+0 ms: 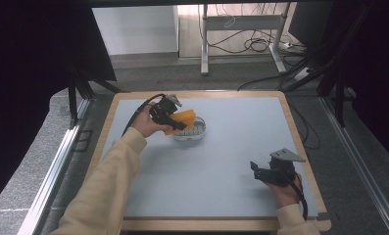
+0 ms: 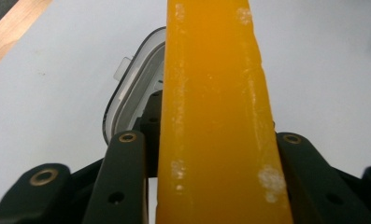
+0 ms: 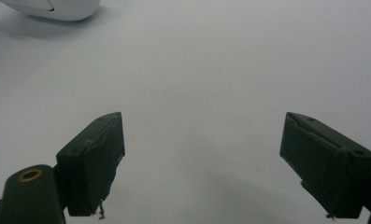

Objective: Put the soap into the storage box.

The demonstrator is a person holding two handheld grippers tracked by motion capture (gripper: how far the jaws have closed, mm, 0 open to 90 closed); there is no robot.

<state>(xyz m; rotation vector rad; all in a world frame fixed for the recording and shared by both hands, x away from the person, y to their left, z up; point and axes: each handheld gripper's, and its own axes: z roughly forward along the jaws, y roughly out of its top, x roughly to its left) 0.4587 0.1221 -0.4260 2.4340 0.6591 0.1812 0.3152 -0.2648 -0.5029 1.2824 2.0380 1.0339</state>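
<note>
My left gripper (image 1: 175, 122) is shut on an orange sponge-like block (image 1: 182, 119), held just above a white, rounded container (image 1: 192, 132) on the pale mat. In the left gripper view the orange block (image 2: 216, 116) stands edge-on between both jaws, with the container's rim (image 2: 127, 88) behind and below it to the left. My right gripper (image 1: 256, 169) rests low over the mat's near right part, open with nothing between its jaws. The right gripper view has the open gripper (image 3: 202, 163) over bare mat and the container's edge (image 3: 61, 9) at the top left.
The pale grey mat (image 1: 231, 147) covers a wood-edged table (image 1: 300, 142). Black frame posts and dark curtains stand at both sides. Beyond the far edge are desk legs and cables on the floor (image 1: 251, 44).
</note>
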